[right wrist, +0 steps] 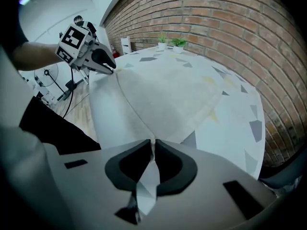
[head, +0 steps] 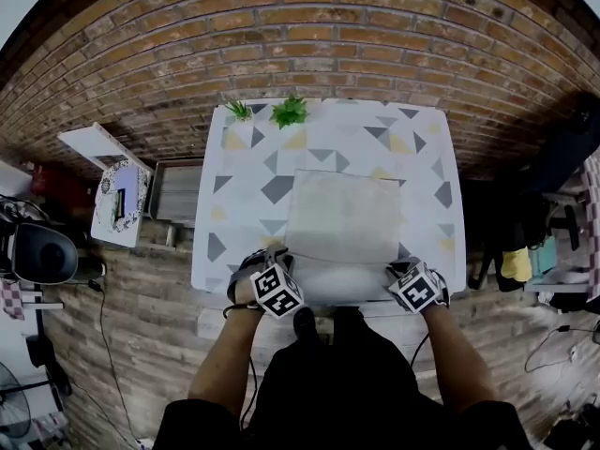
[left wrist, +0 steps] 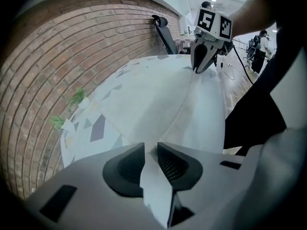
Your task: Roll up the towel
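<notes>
I held the towel [head: 342,216] by its two near corners. The left gripper [left wrist: 151,148] had its jaws closed on one fold of fabric, and the right gripper [right wrist: 152,143] had its jaws nipped tight on the other. I judged that this would let the near edge lift evenly and turn over to start the roll. The towel lay spread on my side of the table [head: 424,148], with no turn yet made. A pale tablecloth [head: 246,187] printed with grey and yellow triangles covered the top. Two small potted plants [head: 290,112] stood at the far edge, well apart from the towel. A brick wall [head: 300,26] rose behind, and a plank floor [head: 141,284] ran alongside.
</notes>
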The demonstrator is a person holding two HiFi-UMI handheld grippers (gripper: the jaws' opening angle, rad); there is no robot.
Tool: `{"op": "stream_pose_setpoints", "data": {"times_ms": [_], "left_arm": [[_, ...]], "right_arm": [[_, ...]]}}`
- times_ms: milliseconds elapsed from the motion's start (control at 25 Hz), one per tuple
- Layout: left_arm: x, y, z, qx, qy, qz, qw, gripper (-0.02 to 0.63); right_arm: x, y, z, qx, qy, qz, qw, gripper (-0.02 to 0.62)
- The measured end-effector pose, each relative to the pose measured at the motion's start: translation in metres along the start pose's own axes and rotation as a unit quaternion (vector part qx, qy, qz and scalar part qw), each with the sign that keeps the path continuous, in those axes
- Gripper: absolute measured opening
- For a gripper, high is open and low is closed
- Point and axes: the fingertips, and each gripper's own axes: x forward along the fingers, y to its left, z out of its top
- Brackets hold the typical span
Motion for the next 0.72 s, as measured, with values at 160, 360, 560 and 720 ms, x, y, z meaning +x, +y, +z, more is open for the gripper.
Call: {"op": "stream_pose_setpoints", "data": {"times_ms": [160,360,560,720], "left_arm": [[-0.011,0.006,-0.001,0.009,0.005,0.015,0.9998,0.1],[-0.021,0.016,-0.013,-0.007,0.012,0.039,0.9991,0.101],[-0.026,-0.011,0.021,0.034,-0.048,0.017,0.9981,0.101],[-0.01,-0.057,0.043,0.09,-0.055,-0.042,0.9935,0.101]], "right_arm": [[-0.001,0.0,-0.001,0.013,0.007,0.0,1.0,0.043],[-0.002,-0.001,0.001,0.02,0.009,-0.003,1.0,0.043],[-0.002,-0.001,0.001,0.022,0.011,-0.004,1.0,0.043],[-0.003,-0.001,0.001,0.023,0.01,-0.009,1.0,0.043]]}}
